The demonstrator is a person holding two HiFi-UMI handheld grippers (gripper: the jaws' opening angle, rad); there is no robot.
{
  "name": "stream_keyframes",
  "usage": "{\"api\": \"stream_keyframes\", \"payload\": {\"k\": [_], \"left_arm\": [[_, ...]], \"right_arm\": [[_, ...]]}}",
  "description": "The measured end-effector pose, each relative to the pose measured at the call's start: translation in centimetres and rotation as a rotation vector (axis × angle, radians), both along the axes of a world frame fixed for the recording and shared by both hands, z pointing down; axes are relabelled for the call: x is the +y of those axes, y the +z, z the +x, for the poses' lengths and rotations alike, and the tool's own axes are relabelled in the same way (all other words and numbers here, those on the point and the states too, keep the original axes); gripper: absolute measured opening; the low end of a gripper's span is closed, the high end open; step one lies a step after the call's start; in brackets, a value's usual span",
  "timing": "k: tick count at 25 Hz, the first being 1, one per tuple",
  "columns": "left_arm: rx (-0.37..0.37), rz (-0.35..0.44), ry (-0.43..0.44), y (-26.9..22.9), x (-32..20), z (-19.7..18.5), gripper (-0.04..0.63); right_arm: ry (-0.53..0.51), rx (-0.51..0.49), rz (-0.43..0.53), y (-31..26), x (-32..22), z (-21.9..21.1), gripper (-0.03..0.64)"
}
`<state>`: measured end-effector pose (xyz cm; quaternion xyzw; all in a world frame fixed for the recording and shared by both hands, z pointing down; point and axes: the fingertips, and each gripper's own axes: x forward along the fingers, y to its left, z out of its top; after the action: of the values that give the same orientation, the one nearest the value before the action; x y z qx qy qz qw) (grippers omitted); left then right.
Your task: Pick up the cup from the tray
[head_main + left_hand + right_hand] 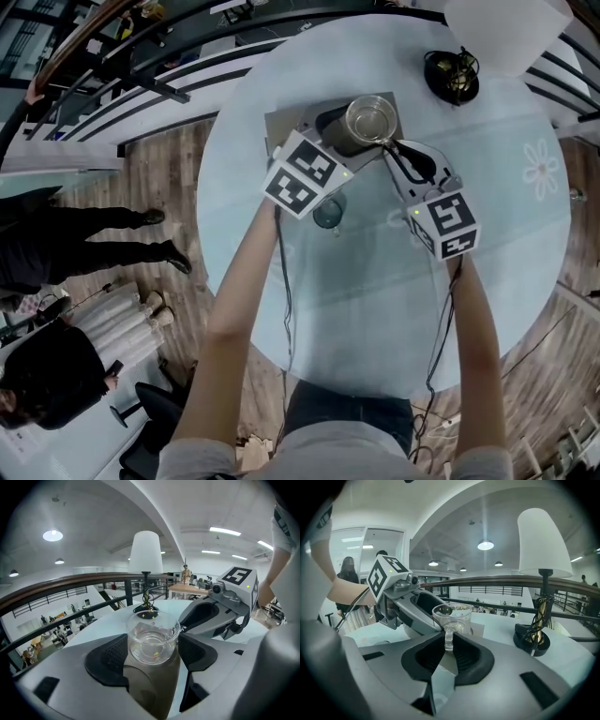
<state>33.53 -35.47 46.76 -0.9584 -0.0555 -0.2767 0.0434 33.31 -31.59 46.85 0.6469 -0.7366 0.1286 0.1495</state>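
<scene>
Glass makes up the cup [371,120], a clear mug on the far side of the round pale-blue worktop [375,281], over the grey tray [281,127] whose bare corner shows to its left. From these views I cannot tell whether its base is on the tray or just off it.

The right gripper [449,641] has its jaws drawn close together and clamped on the cup's handle [448,637], with the cup body just beyond their tips. That thin loop is probably the only part narrow enough for a firm pinch, which would explain the hold there rather than on the wide body.

The left gripper [152,653] comes in from the near left with its jaws spread wide, one on each side of the cup, which sits between the black pads [112,656]. They flank the wall closely, but no squeeze shows. My reading is that this side is there to steady or cradle the body, since a cup held by its handle alone could swing or tip.

Further right on the far edge stands a white-shaded lamp [506,33], well clear of both grippers.
</scene>
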Motion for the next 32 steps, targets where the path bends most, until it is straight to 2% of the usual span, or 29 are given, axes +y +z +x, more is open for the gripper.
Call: {"api": "stream_keyframes", "payload": {"k": [4, 12, 20, 27, 32], "left_arm": [[0.022, -0.038, -0.023, -0.2, 0.4, -0.3, 0.342], [0.056, -0.017, -0.031, -2.3, 0.6, -0.7, 0.336], [0.095, 0.001, -0.03, -6.0, 2.6, -1.9, 0.336], [0.074, -0.007, -0.014, -6.2, 6.7, -2.8, 0.331], [0.037, -0.041, -0.009, -5.0, 10.0, -3.7, 0.331]], "right_arm": [[0.004, -0.001, 0.013, -0.2, 0.3, -0.2, 0.049], [0.009, -0.023, 0.06, -1.9, 0.6, -0.6, 0.049], [-0.021, 0.027, 0.087, -5.6, 2.7, -1.7, 0.049], [-0.015, 0.031, 0.065, -5.7, 6.9, -2.4, 0.049], [0.004, 0.01, 0.036, -4.6, 10.1, -3.4, 0.049]]}}
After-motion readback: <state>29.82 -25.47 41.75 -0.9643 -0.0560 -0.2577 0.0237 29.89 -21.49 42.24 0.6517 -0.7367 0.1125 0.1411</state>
